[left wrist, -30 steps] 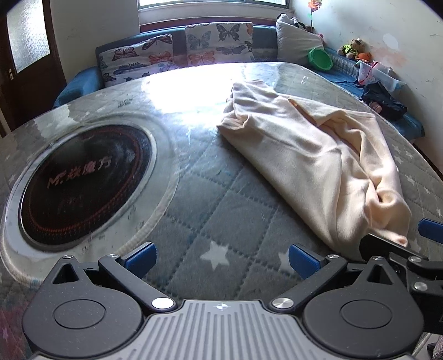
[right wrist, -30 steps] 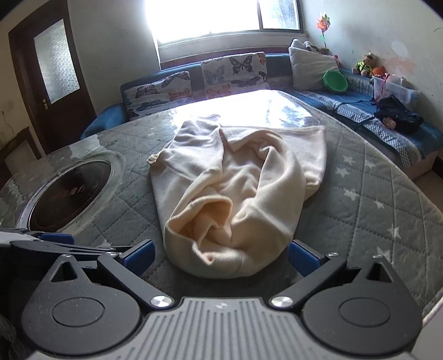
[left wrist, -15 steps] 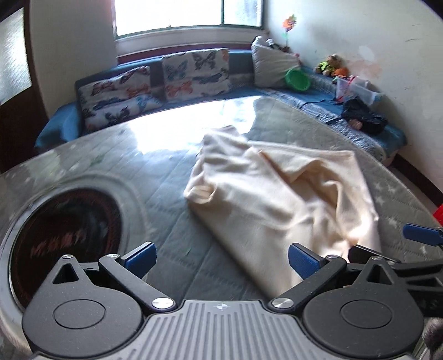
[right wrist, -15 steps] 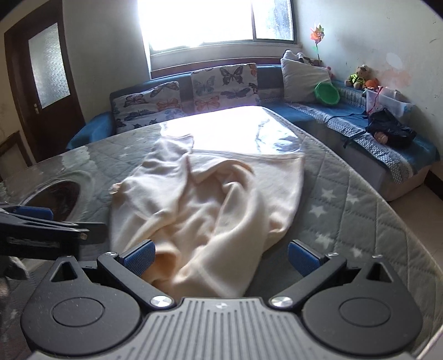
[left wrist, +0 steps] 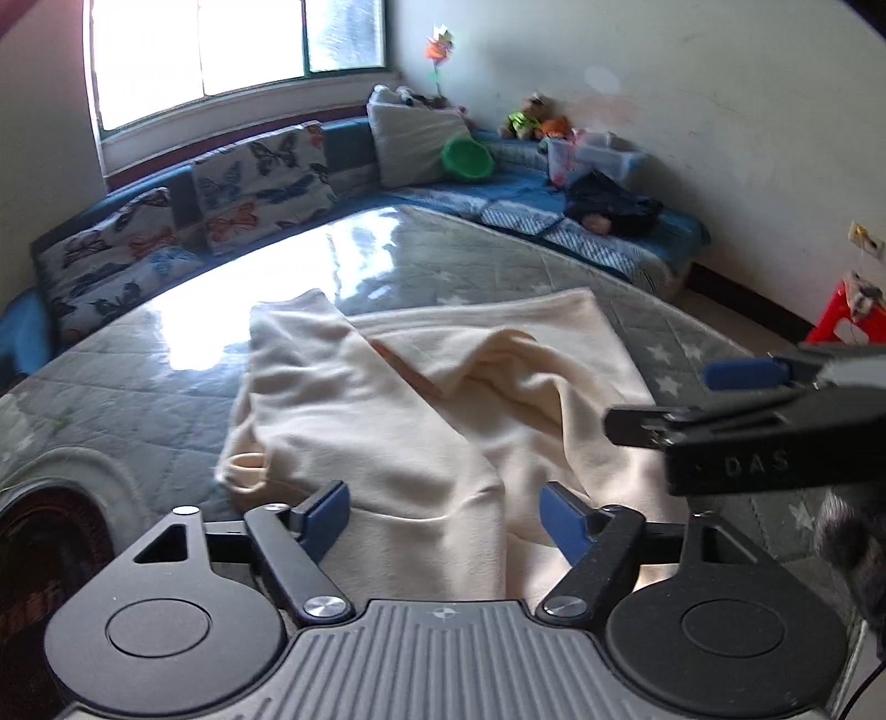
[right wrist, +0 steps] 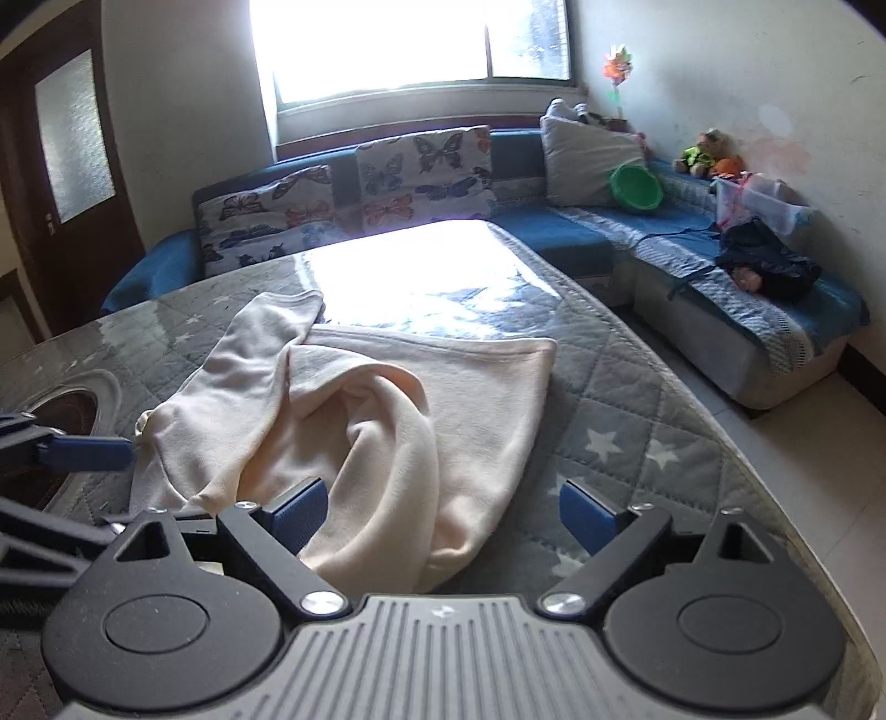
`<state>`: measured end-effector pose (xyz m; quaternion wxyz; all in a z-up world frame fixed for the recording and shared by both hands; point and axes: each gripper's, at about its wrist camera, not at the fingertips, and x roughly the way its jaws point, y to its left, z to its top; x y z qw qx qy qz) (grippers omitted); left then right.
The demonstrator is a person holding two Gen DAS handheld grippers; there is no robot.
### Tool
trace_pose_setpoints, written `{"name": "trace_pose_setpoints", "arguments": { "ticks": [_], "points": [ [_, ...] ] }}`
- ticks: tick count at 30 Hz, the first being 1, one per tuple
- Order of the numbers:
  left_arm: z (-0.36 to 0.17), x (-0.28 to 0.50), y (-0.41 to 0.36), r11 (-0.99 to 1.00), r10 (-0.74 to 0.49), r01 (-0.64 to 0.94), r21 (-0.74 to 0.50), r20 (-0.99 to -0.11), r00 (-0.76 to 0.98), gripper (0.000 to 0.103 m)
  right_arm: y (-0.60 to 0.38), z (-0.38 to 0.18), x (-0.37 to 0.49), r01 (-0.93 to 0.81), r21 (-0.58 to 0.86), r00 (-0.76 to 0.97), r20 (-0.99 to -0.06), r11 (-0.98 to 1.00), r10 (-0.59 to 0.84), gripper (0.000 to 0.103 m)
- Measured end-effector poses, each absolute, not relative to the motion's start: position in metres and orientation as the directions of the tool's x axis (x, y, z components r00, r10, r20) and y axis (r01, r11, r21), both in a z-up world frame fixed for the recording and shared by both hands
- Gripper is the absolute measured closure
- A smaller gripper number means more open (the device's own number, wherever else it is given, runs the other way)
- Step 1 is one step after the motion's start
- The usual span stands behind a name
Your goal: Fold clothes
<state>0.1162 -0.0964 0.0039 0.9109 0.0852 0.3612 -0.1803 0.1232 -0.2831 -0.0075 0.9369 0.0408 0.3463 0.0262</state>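
Closest to me, my left gripper (left wrist: 443, 518) sits low over the near end of a cream-coloured garment (left wrist: 421, 410). Its two blue pads are apart and drawing together, with the cloth's near hem lying between them; I cannot see either pad pressing on it. The garment's fabric runs under the gripper body toward me.

My right gripper (right wrist: 443, 512) is beside it, to the right. Its jaws are also spread and narrowing. The rounded near fold of the garment (right wrist: 354, 421) lies between its pads, closer to the left pad, and the right pad hangs over bare quilted cover. No pad is visibly clamped on cloth.

The garment lies rumpled on a round table (right wrist: 637, 421) covered with a grey quilted cloth printed with white stars. It stretches away from me: one narrow part, like a sleeve, reaches toward the far left, and a broad flat panel spreads to the far right. A bulging fold humps up in its middle.

To the left of the garment, set into the tabletop, is a dark round hob (left wrist: 39, 531).

Beyond the table, a blue corner sofa (right wrist: 576, 232) carries butterfly-print cushions (right wrist: 421, 166), a grey pillow, a green bowl (right wrist: 635, 187) and a dark bundle of clothing (right wrist: 769, 268). A bright window (right wrist: 410, 44) fills the far wall.
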Motion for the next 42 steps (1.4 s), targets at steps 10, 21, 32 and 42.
{"name": "trace_pose_setpoints", "arguments": {
  "ticks": [10, 21, 32, 42],
  "points": [
    [-0.009, 0.13, -0.093, 0.912, -0.293, 0.411, -0.009, -0.715, 0.634, 0.084, -0.278, -0.02, 0.147, -0.086, 0.105, 0.719, -0.682, 0.991, 0.135, 0.028],
    [0.005, 0.115, -0.055, 0.954, -0.256, 0.292, -0.06, -0.667, 0.7, 0.095, -0.275, -0.024, 0.142, -0.118, 0.093, 0.708, -0.69, 0.989, 0.149, 0.048],
    [0.017, 0.085, 0.001, 0.983, -0.181, 0.148, -0.106, -0.64, 0.747, 0.095, -0.246, -0.026, 0.125, -0.162, 0.062, 0.702, -0.694, 0.985, 0.159, 0.049],
    [0.02, 0.042, 0.066, 0.993, -0.064, -0.015, -0.119, -0.63, 0.774, 0.095, -0.18, -0.028, 0.124, -0.289, 0.01, 0.702, -0.678, 0.957, 0.219, 0.047]
  ]
}}
